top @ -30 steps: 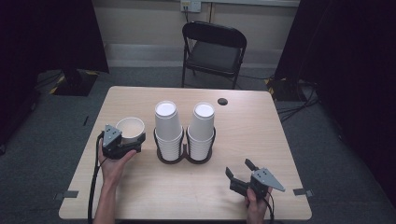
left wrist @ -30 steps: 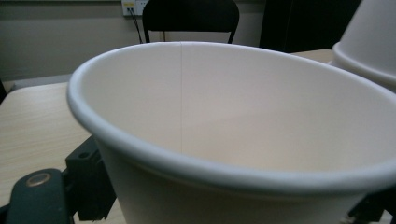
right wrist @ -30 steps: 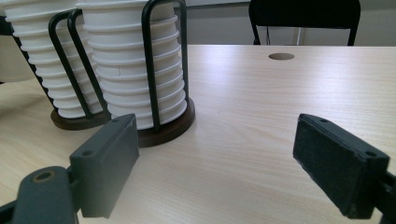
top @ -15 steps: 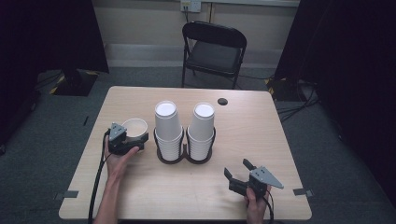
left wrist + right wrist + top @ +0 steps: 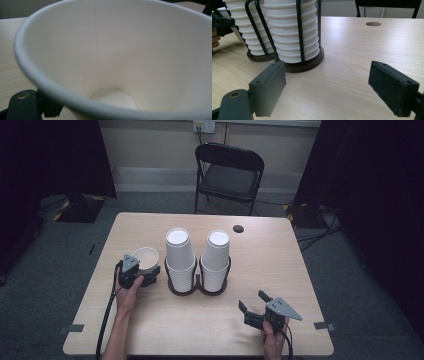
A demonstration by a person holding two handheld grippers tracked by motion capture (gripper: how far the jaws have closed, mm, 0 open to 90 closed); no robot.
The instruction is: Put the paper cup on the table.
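Note:
A single white paper cup (image 5: 145, 255) stands upright, mouth up, just left of two tall stacks of white cups (image 5: 178, 254) (image 5: 217, 251) in a black wire holder (image 5: 196, 289). My left gripper (image 5: 150, 269) grips this cup from the near side; its jaws have just been closing with the cup between them. The left gripper view looks down into the cup (image 5: 112, 62), and one black finger (image 5: 23, 105) shows beneath the rim. My right gripper (image 5: 252, 301) rests near the front right of the table, open, with bare wood between its jaws (image 5: 327, 87). It faces the stacks (image 5: 292, 30).
The wooden table (image 5: 280, 265) has a round cable hole (image 5: 238, 228) at the back. A black folding chair (image 5: 227, 170) stands behind it. Tape strips (image 5: 71, 328) mark the front corners. A cable (image 5: 107, 315) trails from the left gripper along the forearm.
My left gripper has carried the single cup to the right and lower, closer to the left stack. The right gripper has stayed where it was.

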